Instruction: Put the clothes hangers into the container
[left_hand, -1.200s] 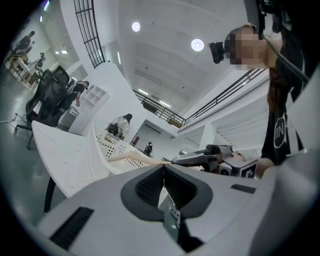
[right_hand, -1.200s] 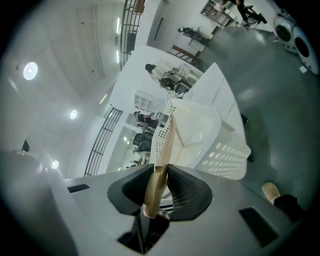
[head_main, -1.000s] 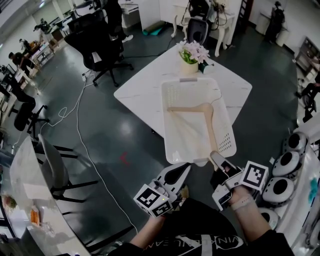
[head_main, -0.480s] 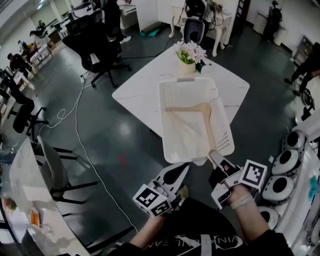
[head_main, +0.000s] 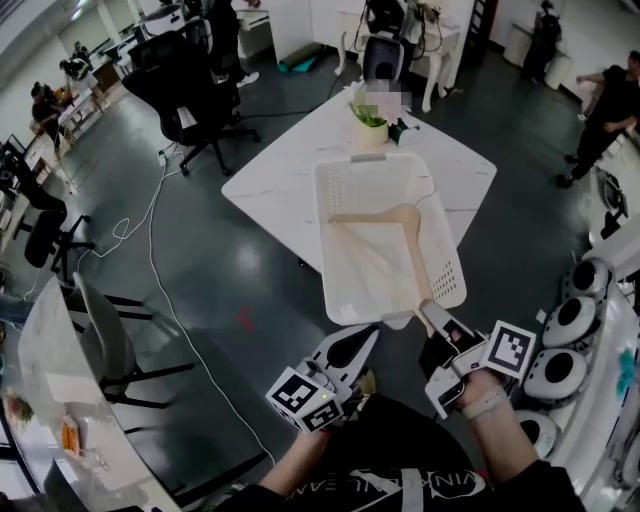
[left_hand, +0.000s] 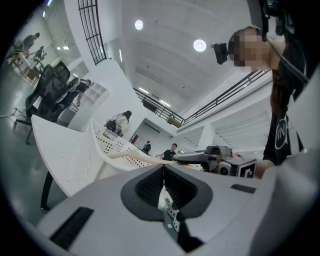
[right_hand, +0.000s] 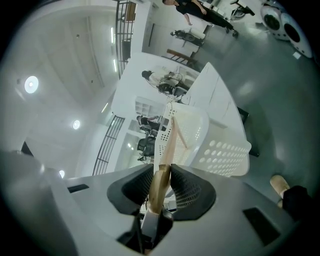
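Observation:
A white perforated basket (head_main: 330, 250) stands on the white table (head_main: 275, 190), its near end hanging over the table's edge. A wooden clothes hanger (head_main: 410, 250) lies slanted inside it, one arm reaching out over the near rim. My right gripper (head_main: 432, 312) is shut on that arm's end; in the right gripper view the wood (right_hand: 167, 145) sits between the dark pads (right_hand: 187, 187) of the gripper (right_hand: 161, 172), whose jaws have just been opening a little. My left gripper (head_main: 368, 335) hovers below the basket's near corner, shut and empty (left_hand: 163, 172).
A flower pot (head_main: 370, 125) stands on the table behind the basket. Black office chairs (head_main: 190, 85) are at the far left, a grey chair (head_main: 105, 330) at near left, and a white cable (head_main: 160, 250) crosses the floor. Round white devices (head_main: 565, 330) line the right edge.
The whole view has shifted slightly. Both grippers and the hanger stay where they were. A person has walked into view at the far right.

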